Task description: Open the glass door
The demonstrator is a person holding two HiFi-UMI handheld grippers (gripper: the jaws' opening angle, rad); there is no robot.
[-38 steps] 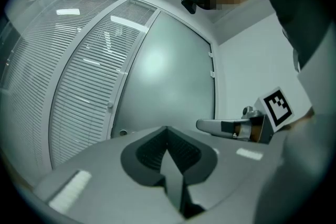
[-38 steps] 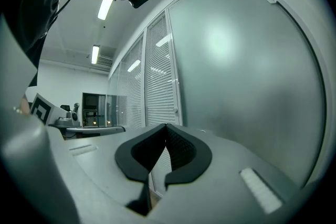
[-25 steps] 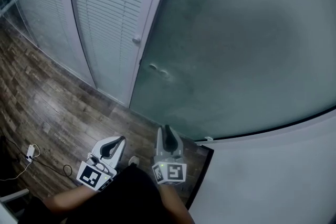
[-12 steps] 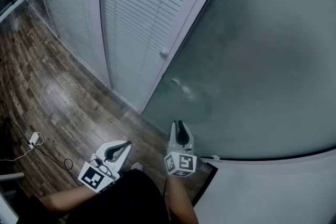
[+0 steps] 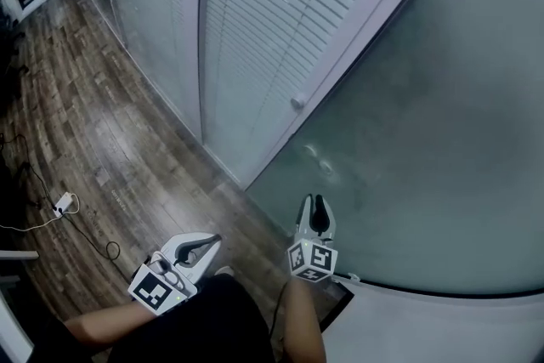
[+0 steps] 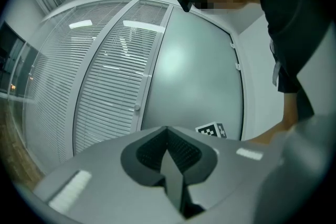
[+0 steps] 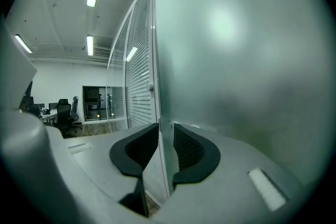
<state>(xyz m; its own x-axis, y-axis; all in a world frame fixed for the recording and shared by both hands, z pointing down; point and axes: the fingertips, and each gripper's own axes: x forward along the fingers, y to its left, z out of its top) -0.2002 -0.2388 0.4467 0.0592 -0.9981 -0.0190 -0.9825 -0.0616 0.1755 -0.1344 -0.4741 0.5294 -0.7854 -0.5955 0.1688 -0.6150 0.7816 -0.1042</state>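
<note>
The frosted glass door [image 5: 425, 140] fills the right of the head view, with a small metal fitting [image 5: 319, 157] near its left edge. My right gripper [image 5: 316, 201] points at the door just below that fitting. In the right gripper view its jaws [image 7: 165, 126] stand apart and are opening. The door's vertical edge [image 7: 156, 60] runs down in line with the gap, and no pad presses on it. My left gripper [image 5: 214, 240] hangs lower left, away from the door. It is shut and empty [image 6: 168, 131].
Left of the door stand glass partitions with white blinds [image 5: 255, 30] and a round knob [image 5: 297, 103] on the frame. A power strip with cable [image 5: 62, 203] lies on the wooden floor [image 5: 93, 140]. A white wall [image 5: 442, 327] meets the door at lower right. Office chairs [image 7: 65, 113] stand beyond.
My right gripper has moved right and closer to the door's fitting. The head view has swung, so the door and blinds sit further right. The left gripper has hardly shifted.
</note>
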